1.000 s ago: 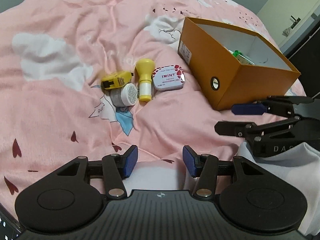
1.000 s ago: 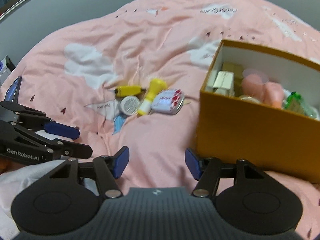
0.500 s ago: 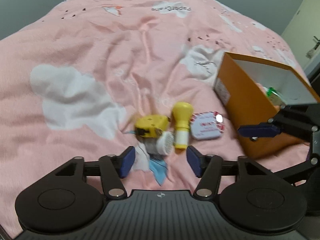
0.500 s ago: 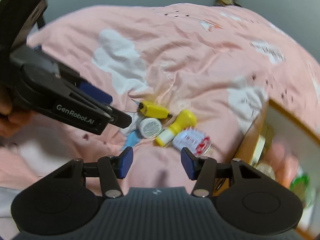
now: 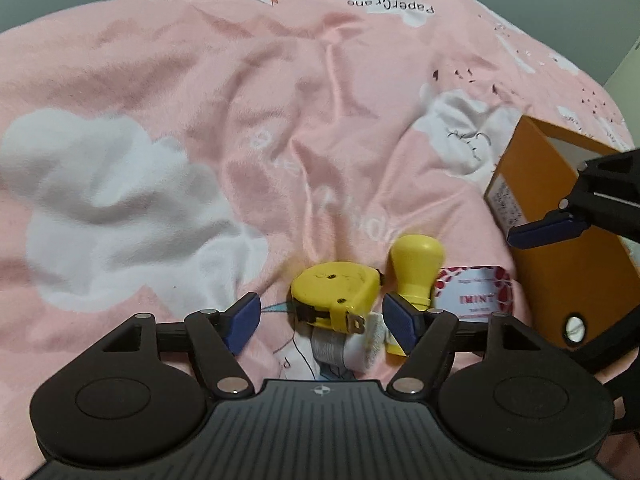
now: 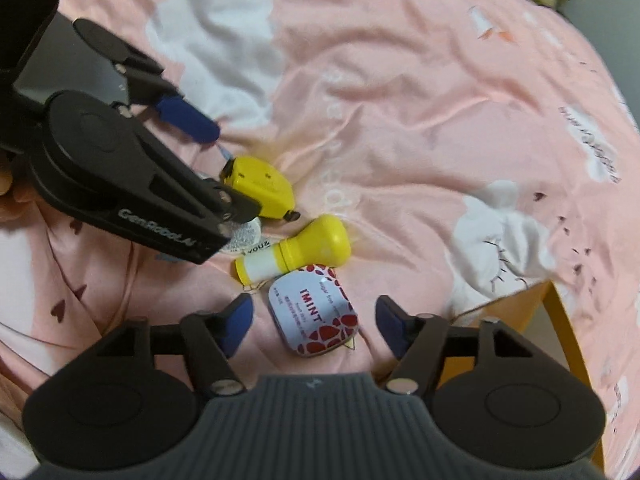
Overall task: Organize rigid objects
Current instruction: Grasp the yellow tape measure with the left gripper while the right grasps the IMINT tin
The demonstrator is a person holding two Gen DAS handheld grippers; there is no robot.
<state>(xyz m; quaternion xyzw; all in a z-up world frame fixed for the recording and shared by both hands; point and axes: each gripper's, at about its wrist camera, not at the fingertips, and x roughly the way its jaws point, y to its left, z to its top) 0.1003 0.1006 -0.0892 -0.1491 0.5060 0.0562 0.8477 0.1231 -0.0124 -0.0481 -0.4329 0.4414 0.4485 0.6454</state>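
A yellow tape measure (image 5: 334,294) lies on the pink bedspread, between the open fingers of my left gripper (image 5: 322,322). Beneath it lies a grey-and-white round container (image 5: 344,346). A yellow stamp (image 5: 414,270) lies just right of the tape measure, then a white-and-red IMINT tin (image 5: 476,294). In the right wrist view my right gripper (image 6: 312,326) is open, its fingers either side of the IMINT tin (image 6: 312,318). The stamp (image 6: 298,250) and tape measure (image 6: 260,186) lie beyond it. The left gripper (image 6: 192,160) reaches over the tape measure.
An open orange cardboard box (image 5: 560,240) stands on the bed to the right of the items; its corner shows in the right wrist view (image 6: 560,320). The pink bedspread (image 5: 280,100) with white cloud prints is wrinkled all around.
Both grippers have moved forward and down onto the item cluster. The left one now straddles the tape measure, the right one the IMINT tin. Both stay open.
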